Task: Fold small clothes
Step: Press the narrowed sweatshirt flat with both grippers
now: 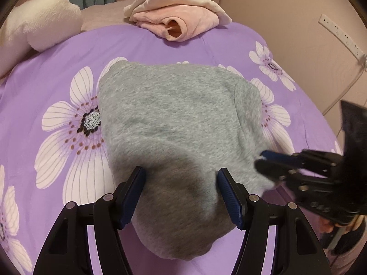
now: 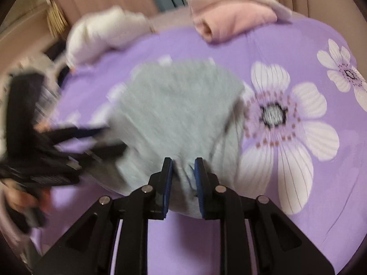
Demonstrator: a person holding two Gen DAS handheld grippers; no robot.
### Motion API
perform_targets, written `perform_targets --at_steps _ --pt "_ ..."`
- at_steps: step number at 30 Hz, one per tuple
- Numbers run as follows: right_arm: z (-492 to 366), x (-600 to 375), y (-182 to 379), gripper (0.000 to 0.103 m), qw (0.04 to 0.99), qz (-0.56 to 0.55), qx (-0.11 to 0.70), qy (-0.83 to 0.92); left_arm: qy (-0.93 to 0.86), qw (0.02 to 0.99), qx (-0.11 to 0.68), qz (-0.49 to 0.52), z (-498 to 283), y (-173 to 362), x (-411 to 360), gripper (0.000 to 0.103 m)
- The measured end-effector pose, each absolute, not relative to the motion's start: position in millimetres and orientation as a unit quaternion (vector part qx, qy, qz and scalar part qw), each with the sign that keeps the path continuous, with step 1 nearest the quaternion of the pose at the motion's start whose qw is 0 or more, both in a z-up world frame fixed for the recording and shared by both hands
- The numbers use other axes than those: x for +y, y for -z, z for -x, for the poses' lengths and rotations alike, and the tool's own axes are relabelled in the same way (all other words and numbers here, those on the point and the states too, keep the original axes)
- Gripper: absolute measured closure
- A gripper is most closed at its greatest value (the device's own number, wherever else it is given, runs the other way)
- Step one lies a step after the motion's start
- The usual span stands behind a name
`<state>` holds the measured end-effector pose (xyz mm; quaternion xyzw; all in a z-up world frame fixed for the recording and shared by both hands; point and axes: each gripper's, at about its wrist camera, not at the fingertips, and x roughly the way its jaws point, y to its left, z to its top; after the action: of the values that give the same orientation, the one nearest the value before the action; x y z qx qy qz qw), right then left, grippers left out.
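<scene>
Bed with purple flowered cover [image 1: 160,50] fills frame; beige wall behind. Grey garment [image 1: 174,119] lies folded at centre. Pink folded clothes [image 1: 183,25] at upper centre. Left hand-held gripper [image 1: 181,197] wide apart, gripping nothing. Right hand-held gripper [image 2: 183,183] narrow, grey fabric pinched between pads.

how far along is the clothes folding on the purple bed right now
Done: a pink garment lies folded at the far edge of the floral bedsheet. In hand: the grey garment lies partly folded; the right gripper has a bunch of its near edge between narrow jaws, while the left gripper stands open over it. Left: finishing the grey piece.
</scene>
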<state>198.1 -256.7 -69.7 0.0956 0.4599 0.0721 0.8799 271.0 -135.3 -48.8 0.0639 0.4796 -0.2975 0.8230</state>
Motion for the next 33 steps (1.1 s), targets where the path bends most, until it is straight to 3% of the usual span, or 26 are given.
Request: perform_targets --at_steps 11,23,27,33 --pt "-192 -270 77 0.085 0.879 -0.143 0.449 -0.073 0.335 0.826 0.453 0.029 -253 7 -93 0.038" --pt "-189 -270 71 0.083 0.878 -0.153 0.448 -0.071 0.352 0.788 0.504 0.021 -250 51 -108 0.043" --pt "-191 -270 46 0.08 0.898 -0.157 0.405 -0.068 0.354 0.789 0.501 0.004 -248 53 -113 0.043" --pt "-247 -269 31 0.08 0.899 -0.175 0.396 -0.064 0.358 0.785 0.505 0.004 -251 52 -112 0.043"
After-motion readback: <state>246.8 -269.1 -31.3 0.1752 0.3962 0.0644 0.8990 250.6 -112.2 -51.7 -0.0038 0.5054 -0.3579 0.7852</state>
